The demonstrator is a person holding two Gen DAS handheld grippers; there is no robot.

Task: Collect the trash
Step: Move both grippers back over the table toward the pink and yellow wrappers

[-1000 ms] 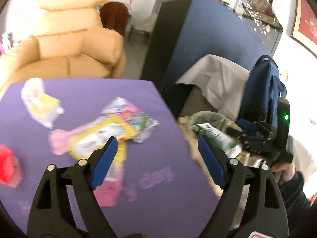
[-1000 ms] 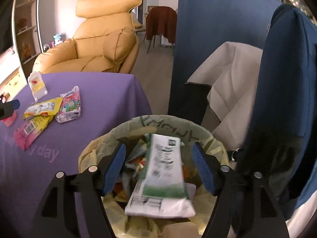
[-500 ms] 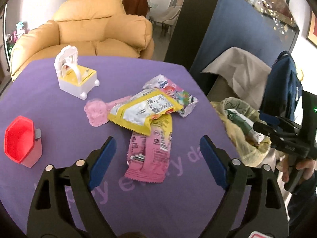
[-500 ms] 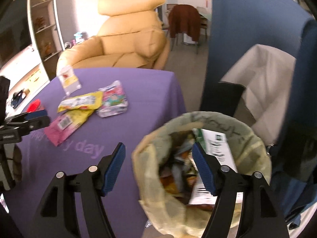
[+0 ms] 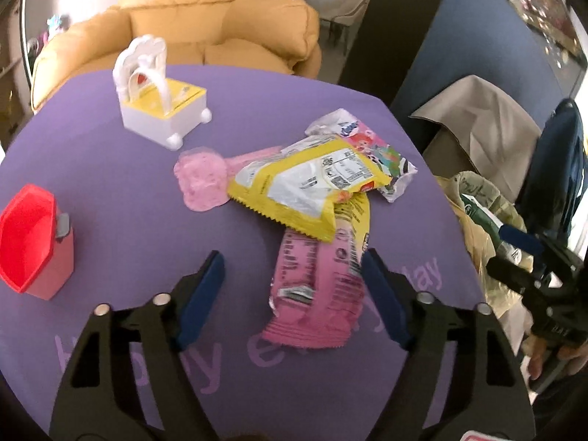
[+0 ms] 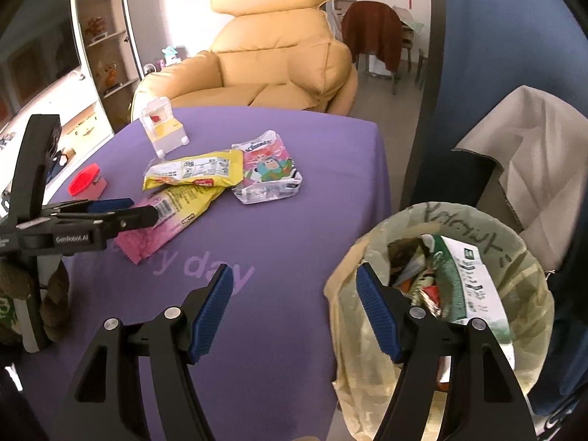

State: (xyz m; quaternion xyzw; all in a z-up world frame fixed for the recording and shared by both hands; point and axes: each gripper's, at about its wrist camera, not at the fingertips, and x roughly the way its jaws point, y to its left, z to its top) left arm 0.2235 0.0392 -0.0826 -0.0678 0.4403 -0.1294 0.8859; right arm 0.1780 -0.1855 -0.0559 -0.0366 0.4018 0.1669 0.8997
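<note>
Wrappers lie in a pile on the purple tablecloth [image 5: 110, 191]: a pink one [image 5: 316, 286], a yellow one [image 5: 308, 183] on top of it, and a clear cartoon-printed one [image 5: 371, 143] behind. My left gripper [image 5: 294, 294] is open, low over the pink wrapper's near end. My right gripper [image 6: 294, 308] is open and empty at the table's right edge, beside the lined trash bin [image 6: 529, 279], which holds a green-white pack [image 6: 474, 283] and other trash. The pile also shows in the right wrist view [image 6: 198, 172].
A red cup [image 5: 29, 235] stands at the table's left, a white and yellow toy box [image 5: 161, 106] at the back. A yellow armchair [image 6: 272, 66] is behind the table. A blue partition [image 6: 514, 36] and draped cloth [image 6: 533, 147] stand behind the bin.
My left gripper swung from the bin side back over the table and came down toward the pink wrapper. My right gripper pulled back from above the bin toward the table edge.
</note>
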